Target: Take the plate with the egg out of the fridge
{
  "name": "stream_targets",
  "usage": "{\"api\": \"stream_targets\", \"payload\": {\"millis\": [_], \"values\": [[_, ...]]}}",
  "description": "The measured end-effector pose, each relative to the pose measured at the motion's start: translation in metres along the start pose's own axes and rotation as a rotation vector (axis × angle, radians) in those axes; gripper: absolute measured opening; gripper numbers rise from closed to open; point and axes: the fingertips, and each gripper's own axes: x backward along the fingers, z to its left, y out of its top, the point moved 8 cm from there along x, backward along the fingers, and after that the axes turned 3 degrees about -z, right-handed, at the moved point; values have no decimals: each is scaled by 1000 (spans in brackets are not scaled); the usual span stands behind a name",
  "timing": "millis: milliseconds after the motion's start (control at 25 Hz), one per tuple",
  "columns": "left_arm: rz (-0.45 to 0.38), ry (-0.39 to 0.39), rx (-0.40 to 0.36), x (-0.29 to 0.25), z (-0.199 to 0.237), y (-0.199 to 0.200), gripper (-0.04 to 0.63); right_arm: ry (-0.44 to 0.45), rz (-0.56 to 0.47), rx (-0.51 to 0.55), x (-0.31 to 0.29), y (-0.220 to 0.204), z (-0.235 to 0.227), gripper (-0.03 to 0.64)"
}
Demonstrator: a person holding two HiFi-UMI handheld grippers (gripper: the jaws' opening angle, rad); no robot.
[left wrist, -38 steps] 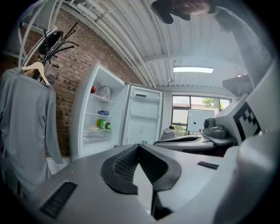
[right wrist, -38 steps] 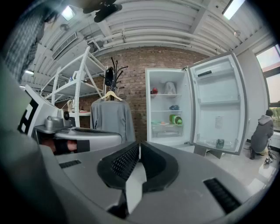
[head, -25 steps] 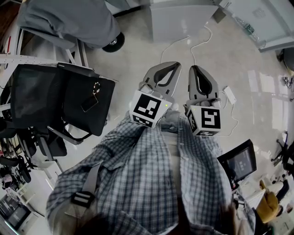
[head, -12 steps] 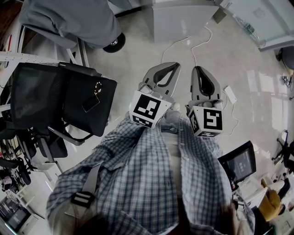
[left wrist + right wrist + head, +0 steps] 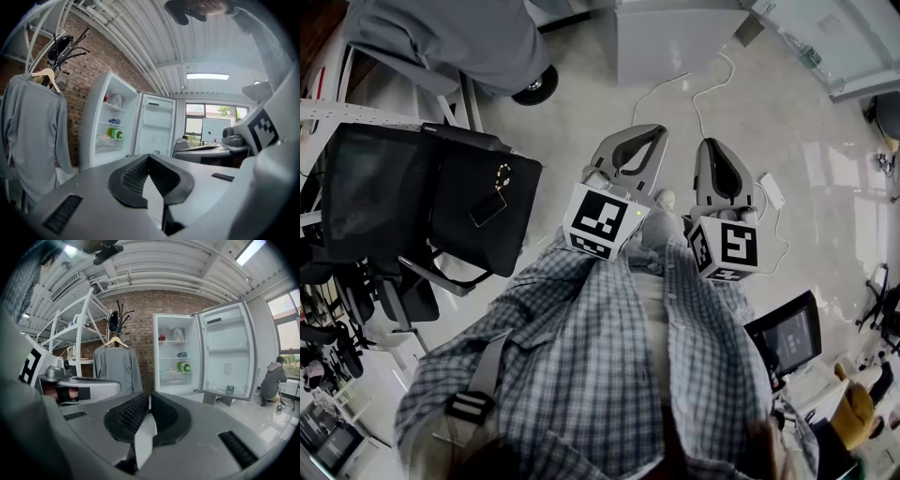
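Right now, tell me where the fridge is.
In the right gripper view the fridge stands open against the brick wall, just right of the hanging grey shirt.

Glossy floor, white cables, adapter

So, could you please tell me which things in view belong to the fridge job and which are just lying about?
Job in hand:
- open white fridge, plate not discernible inside
- left gripper, shut, empty
- right gripper, shut, empty

Lying about:
- grey shirt on a hanger
- black mesh office chair
- black bag
- white floor cables
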Motion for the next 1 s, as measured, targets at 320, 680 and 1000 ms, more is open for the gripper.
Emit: {"api": "stream_targets", "payload": {"millis": [320,680,1000], "values": [[10,19,-1,-16,1,-2,8,18,-4,1,-11,2,-15,20],[-7,27,-14,-29,7,7,8,33,-12,5,-25,12,-24,20],[-21,45,-24,-97,3,16,8,58,-29,10,-58,22,-83,20]]}}
